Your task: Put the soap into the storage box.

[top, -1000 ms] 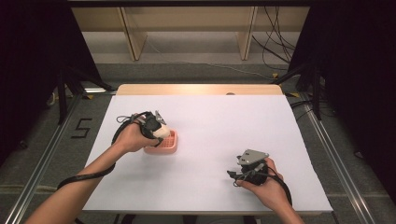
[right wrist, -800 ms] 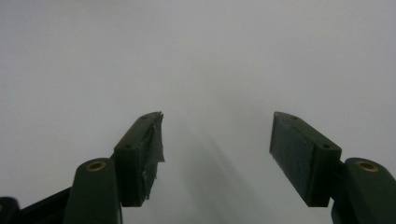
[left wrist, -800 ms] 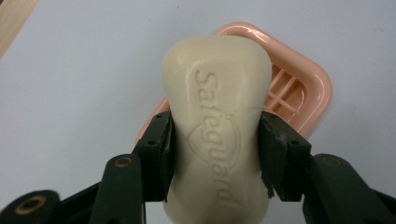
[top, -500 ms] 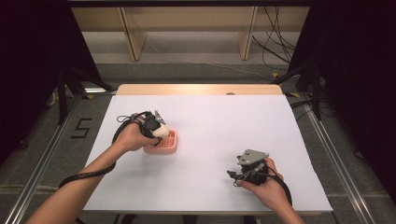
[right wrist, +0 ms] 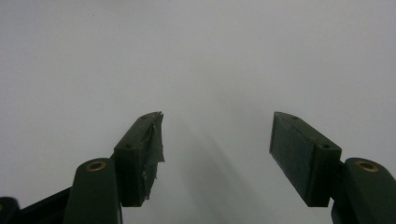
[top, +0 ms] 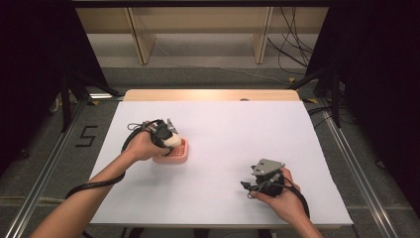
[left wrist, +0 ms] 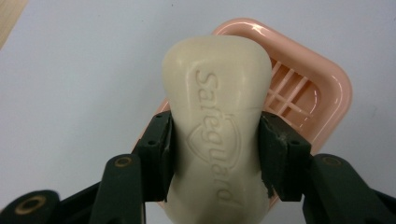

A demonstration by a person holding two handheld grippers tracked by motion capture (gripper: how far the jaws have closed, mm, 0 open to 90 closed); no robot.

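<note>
On surface, left-centre: pink soap dish (top: 177, 154) sat flat on the white surface (top: 233, 129), slatted bottom visible.
Soap: cream bar of soap (left wrist: 217, 116), "Safeguard" embossed on top, was held over the near part of the dish; whether it touched the dish could not be told.
Left hand-held gripper (left wrist: 217, 154): clenched on the bar, pads (left wrist: 161, 144) pressed against both long sides at its narrow waist.
Left hand (top: 141, 146): wrapped around the gripper body, just beside the dish, cable looped back along the forearm.
Right hand-held gripper (right wrist: 217, 154): released, jaws wide apart, nothing between them, bare surface beneath.
Right hand (top: 277, 196): rested near the front right of the surface, well apart from the dish.
</note>
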